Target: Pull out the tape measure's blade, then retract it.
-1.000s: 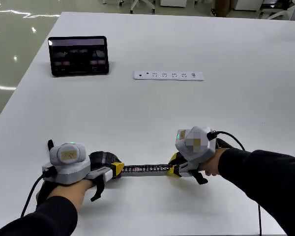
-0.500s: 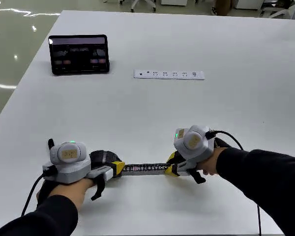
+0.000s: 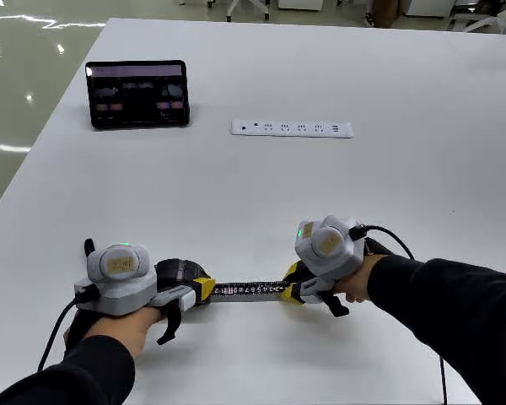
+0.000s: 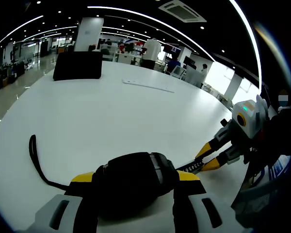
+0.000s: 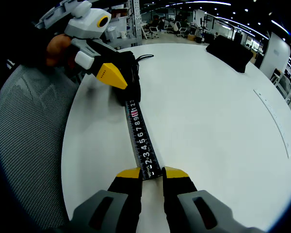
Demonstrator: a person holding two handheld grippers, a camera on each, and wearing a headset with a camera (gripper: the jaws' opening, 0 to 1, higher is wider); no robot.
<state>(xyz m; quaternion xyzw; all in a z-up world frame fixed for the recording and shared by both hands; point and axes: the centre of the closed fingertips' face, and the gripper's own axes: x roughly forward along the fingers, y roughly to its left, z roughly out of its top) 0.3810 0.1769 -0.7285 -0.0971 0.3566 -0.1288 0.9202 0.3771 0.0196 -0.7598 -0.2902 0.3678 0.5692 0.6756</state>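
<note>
Nearest the person, both hands work low on the white table [image 3: 236, 202]. On the left, the left gripper [image 3: 190, 284] has its yellow-tipped jaws clamped on either side of the tape measure [image 3: 179, 272], which sits on the tabletop. In the left gripper view the left gripper [image 4: 136, 177] hugs the black tape measure [image 4: 136, 182] from both flanks, and a thin black strap [image 4: 36, 160] loops off it across the table.

Out to the right runs the blade [image 3: 249, 290], stretched flat between the two tools, just above the surface. The right gripper [image 3: 290, 285] has its jaws drawn narrow, pinching the blade's free end. The right gripper view confirms it: the right gripper [image 5: 153, 174] nips the tip, the numbered blade [image 5: 141, 138] runs straight away to the tape measure [image 5: 130, 77], and a grey mesh chair [image 5: 24, 145] sits off the table's edge. A black cable [image 3: 396, 236] trails from the right tool.

Further out, mid-table, lies a white power strip [image 3: 292, 128]. Far left, a dark tablet [image 3: 137, 93] stands propped, its screen lit.
</note>
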